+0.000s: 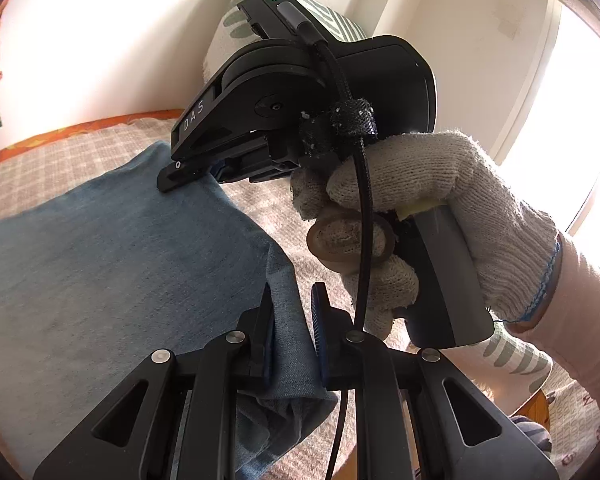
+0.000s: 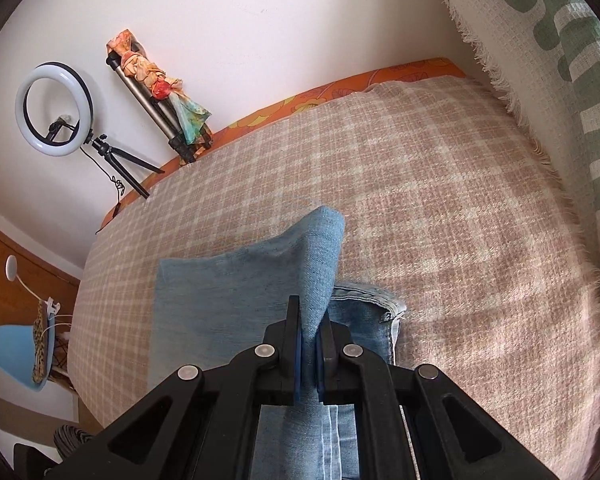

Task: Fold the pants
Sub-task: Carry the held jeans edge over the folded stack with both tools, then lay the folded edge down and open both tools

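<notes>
Light blue denim pants [image 1: 112,256] lie partly folded on a beige checked bedspread [image 2: 440,208]. My left gripper [image 1: 290,316] has its jaws a little apart around a folded edge of the pants, with cloth between the fingers. My right gripper [image 2: 309,354] is shut on a raised fold of the pants [image 2: 316,264], lifting it into a ridge above the bed. In the left wrist view the right gripper [image 1: 196,174], held by a gloved hand [image 1: 420,208], pinches the far edge of the pants. A hem with a frayed corner [image 2: 384,308] lies under the ridge.
A green-and-white patterned throw [image 2: 572,60] hangs at the right of the bed. An orange mattress edge [image 2: 300,104], a ring light on a tripod [image 2: 54,110] and a second tripod with a scarf [image 2: 160,92] stand by the wall. A blue chair [image 2: 20,356] is at lower left.
</notes>
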Demonstrator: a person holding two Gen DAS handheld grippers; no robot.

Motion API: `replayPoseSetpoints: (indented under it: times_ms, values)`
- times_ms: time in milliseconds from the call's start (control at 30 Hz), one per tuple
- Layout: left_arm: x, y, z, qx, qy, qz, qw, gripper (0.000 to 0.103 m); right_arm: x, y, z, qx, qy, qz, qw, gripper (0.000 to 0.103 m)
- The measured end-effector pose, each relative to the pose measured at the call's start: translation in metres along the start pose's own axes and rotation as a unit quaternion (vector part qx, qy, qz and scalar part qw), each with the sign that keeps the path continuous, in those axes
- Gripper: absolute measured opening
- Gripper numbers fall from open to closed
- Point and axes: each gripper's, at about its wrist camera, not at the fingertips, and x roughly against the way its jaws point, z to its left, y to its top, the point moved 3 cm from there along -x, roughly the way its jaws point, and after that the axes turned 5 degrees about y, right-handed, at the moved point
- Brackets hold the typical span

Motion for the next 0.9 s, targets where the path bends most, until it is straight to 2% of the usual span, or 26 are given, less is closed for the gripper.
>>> replayPoseSetpoints:
  times_ms: [333, 633, 833, 900]
  values:
    - [-0.018, -0.007, -0.007, -0.016, 0.014, 0.026, 0.9994, 0.014, -0.018, -0.008, -0.023, -0.004, -0.004, 0.013, 1.000, 0.005]
    - [-0.024, -0.004, -0.027, -0.043, 0.026, 0.032, 0.9982, 0.019, -0.003, -0.011, -0.022, 0.016, -0.021, -0.003, 1.000, 0.010]
    - [-0.037, -0.006, -0.040, -0.052, 0.014, 0.043, 0.9976, 0.021, 0.009, -0.014, -0.025, 0.027, -0.045, -0.008, 0.999, 0.012]
    - [-0.043, -0.008, -0.046, -0.058, 0.009, 0.051, 0.9970, 0.021, 0.014, -0.017, -0.029, 0.022, -0.048, -0.010, 0.999, 0.018]
